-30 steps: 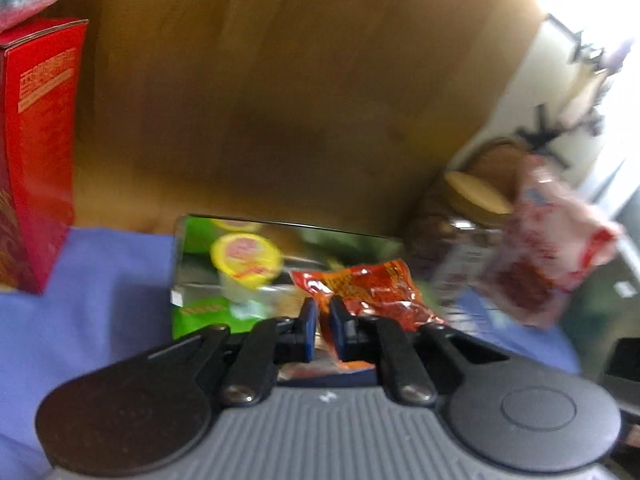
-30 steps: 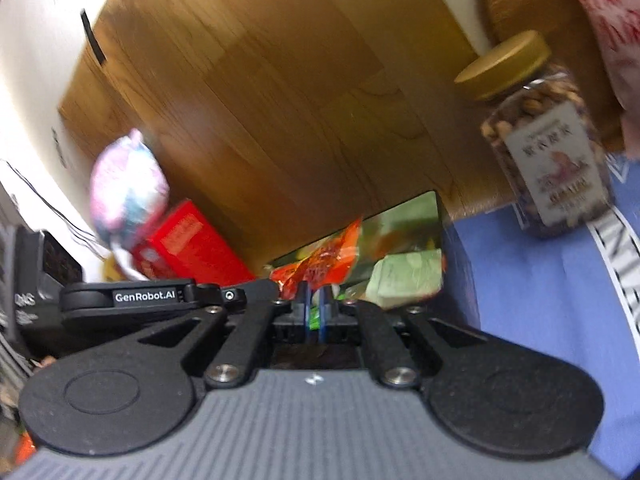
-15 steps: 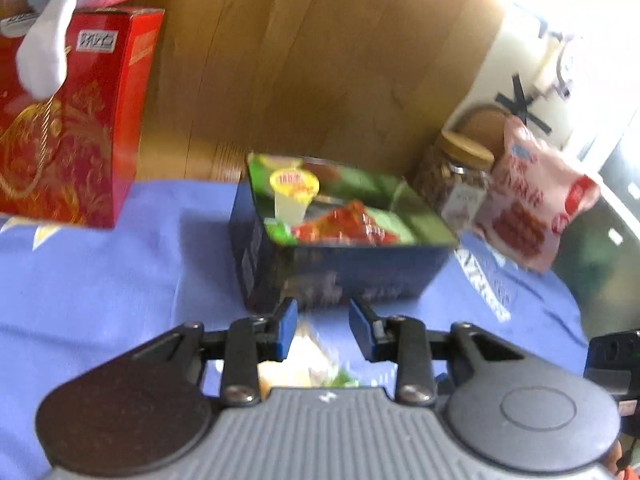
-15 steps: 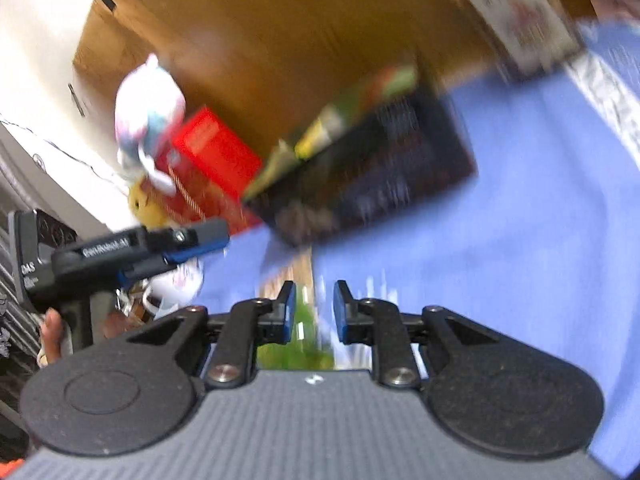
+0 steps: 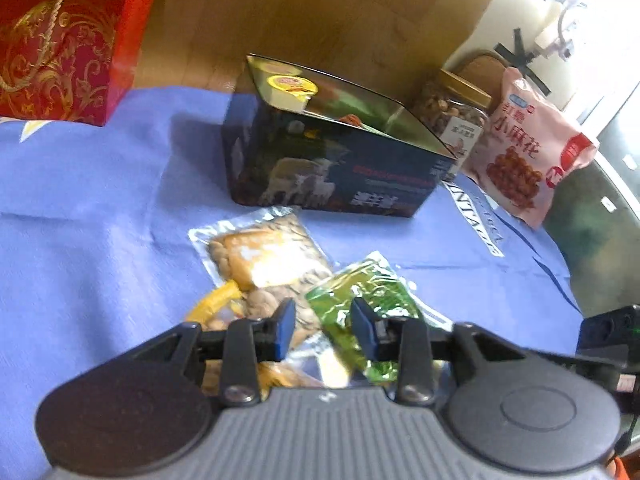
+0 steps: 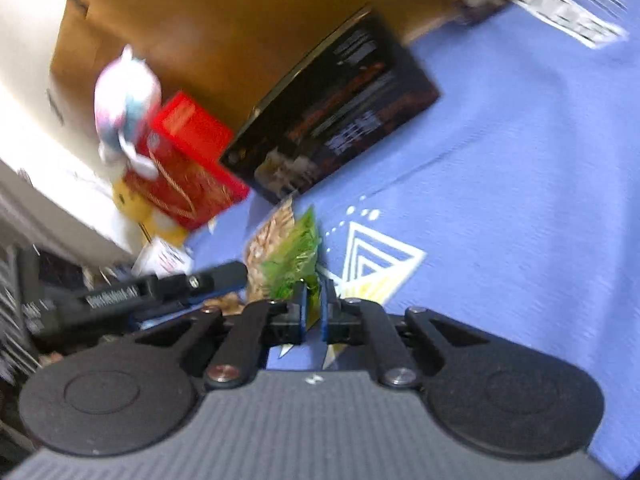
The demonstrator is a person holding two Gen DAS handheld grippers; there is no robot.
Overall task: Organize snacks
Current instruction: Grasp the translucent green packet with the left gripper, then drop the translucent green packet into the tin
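A dark open box (image 5: pixel 336 156) stands on the blue cloth and holds a yellow-lidded jelly cup (image 5: pixel 290 86) and other snacks. In front of it lie a clear pack of brown snacks (image 5: pixel 260 256) and a green foil packet (image 5: pixel 360 292). My left gripper (image 5: pixel 323 330) is open just above these packs, holding nothing. My right gripper (image 6: pixel 314 310) is shut on the near edge of the green packet (image 6: pixel 294 260). The box also shows in the right wrist view (image 6: pixel 340 116).
A red gift box (image 5: pixel 60 40) with a plush toy stands at the back left. A nut jar (image 5: pixel 456 116) and a pink snack bag (image 5: pixel 520 148) stand right of the box. The blue cloth (image 6: pixel 520 160) covers the table; a wooden wall lies behind.
My left gripper let go of the red packet into the box, opened and drew back over the loose packs. My right gripper left the box, came down and shut on the green packet.
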